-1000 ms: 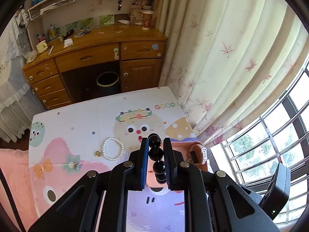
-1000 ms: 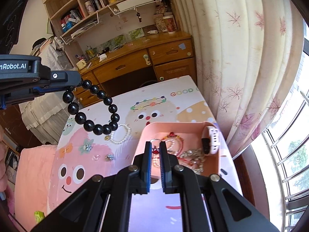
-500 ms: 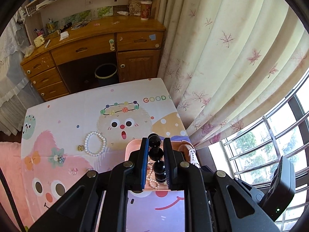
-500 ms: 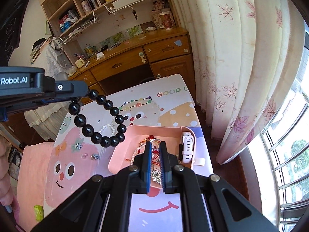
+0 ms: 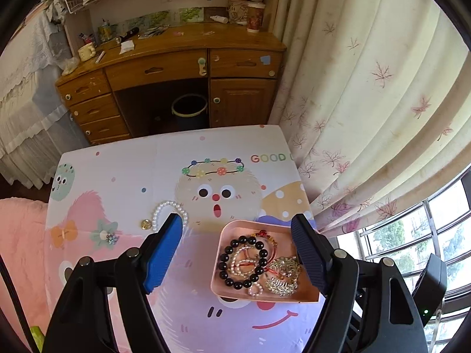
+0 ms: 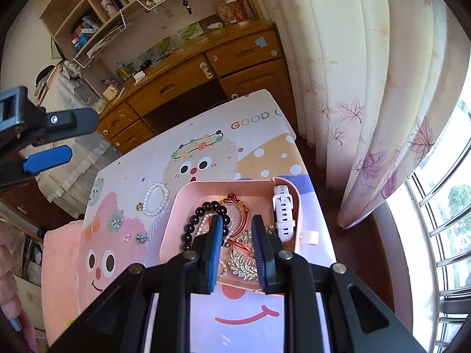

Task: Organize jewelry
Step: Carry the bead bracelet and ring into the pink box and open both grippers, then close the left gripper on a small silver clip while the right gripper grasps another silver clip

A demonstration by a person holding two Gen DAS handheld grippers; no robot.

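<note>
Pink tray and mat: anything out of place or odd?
Nothing damaged. The pink tray holds a tangled heap including the black bead bracelet. Still loose on the mat: pearl bracelet, a gold piece and small rhinestone pieces.

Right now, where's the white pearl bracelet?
The white pearl bracelet lies on the cartoon mat, left of the pink tray, beside a small gold piece.

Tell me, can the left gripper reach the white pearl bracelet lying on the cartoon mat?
Probably yes: the left gripper is open and empty, and the white pearl bracelet lies uncovered on the mat, outside the pink tray.
</note>
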